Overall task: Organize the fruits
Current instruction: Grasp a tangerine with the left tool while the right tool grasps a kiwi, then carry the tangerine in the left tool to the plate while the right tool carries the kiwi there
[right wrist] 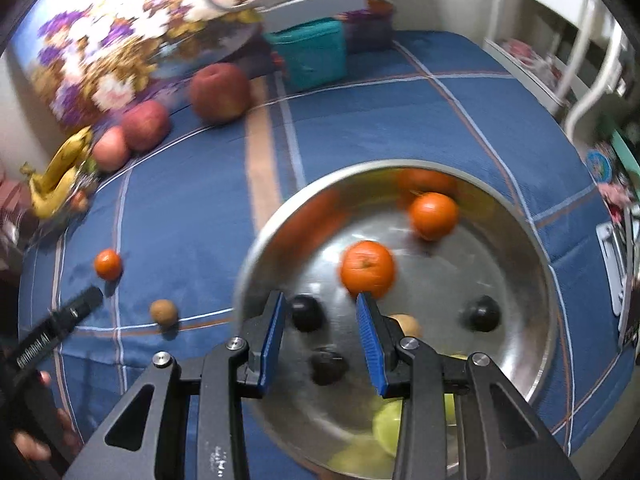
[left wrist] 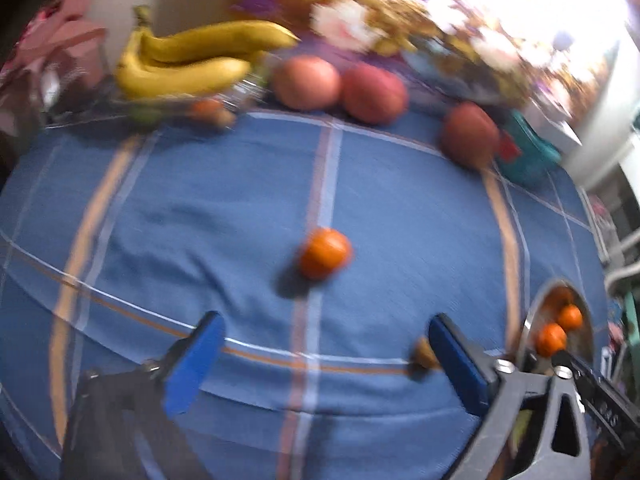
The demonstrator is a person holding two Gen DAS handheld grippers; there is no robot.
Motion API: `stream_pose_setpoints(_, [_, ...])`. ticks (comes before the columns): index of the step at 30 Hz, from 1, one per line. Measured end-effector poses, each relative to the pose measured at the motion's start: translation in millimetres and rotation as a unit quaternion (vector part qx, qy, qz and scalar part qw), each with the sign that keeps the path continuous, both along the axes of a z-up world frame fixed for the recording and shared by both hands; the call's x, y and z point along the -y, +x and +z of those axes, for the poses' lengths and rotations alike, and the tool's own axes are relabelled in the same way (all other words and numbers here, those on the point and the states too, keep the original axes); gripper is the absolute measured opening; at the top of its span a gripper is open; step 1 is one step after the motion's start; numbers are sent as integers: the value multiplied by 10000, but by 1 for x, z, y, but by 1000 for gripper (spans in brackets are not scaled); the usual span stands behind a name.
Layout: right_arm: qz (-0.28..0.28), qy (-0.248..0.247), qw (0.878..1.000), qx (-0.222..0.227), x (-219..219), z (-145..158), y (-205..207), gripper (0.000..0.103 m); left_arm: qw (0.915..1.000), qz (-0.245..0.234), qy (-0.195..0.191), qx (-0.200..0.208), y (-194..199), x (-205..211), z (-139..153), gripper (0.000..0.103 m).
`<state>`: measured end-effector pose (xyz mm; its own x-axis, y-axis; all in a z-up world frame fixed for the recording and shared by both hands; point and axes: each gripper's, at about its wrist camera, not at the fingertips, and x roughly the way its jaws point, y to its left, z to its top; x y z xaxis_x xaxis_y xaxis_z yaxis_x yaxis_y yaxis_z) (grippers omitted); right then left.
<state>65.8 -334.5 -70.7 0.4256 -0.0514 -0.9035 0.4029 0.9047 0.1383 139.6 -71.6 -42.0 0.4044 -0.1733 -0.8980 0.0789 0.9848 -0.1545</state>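
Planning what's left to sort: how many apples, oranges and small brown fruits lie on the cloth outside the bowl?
Apples: 3
Orange: 1
Brown fruit: 1
Total: 5
Blurred small bits beside the bananas are not counted.

Blue plaid tablecloth (left wrist: 200,208), white chair (right wrist: 592,64) beside.

A blue tablecloth (right wrist: 192,216) with pale and tan crossing stripes covers the table. Along its far edge lies a floral-printed cloth or cushion (right wrist: 108,48) in purple, white and gold, too blurred to make out properly. Just beside it sits a teal box (right wrist: 312,56) with a white slab-like object (right wrist: 316,6) on top. Off the table's right side stands a white chair (right wrist: 592,60).
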Motion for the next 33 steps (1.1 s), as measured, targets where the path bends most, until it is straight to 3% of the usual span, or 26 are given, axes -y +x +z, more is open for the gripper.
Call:
stream_pose_setpoints(2, [143,12,9999,12,-13,2,5,41,9999,53,57,110,4,-13,5,103])
stream_pose_setpoints(4, [284,74,9995,73,-25,3,10,53,9997,20,86,242,8,-19,8,103])
stream_pose_setpoints(10, [878,195,9958,172,-69,1,34,53,9977,-52,156,662,24,-34,13,103])
stream_pose_setpoints(16, [1129,484,9923,-149,-97,-26,56,53,9980,-463,-58,419,41,-24,-12,101])
stream_pose_setpoints(18, [1143,627,9912,-216,-100,-35,62,52,9975,-598,-173,332,45,-16,-20,95])
stream_pose_setpoints(20, [1182,688,9903,-255,-104,-40,65,44,9973,-658,-223,253,49,-9,-28,80])
stream_pose_setpoints(22, [1217,674,9899,-282,-107,-44,68,41,9970,-731,-173,195,52,-2,-36,77])
stream_pose_setpoints(24, [1195,646,9903,-287,-107,-46,69,34,9970,-742,-204,59,54,3,-46,63])
stream_pose_setpoints(26, [1200,650,9903,-245,-106,-46,70,28,9969,-749,-231,-56,56,6,-54,38])
stream_pose_setpoints(33, [1206,759,9897,-134,-103,-41,68,28,9975,-565,-416,102,48,-5,-43,36])
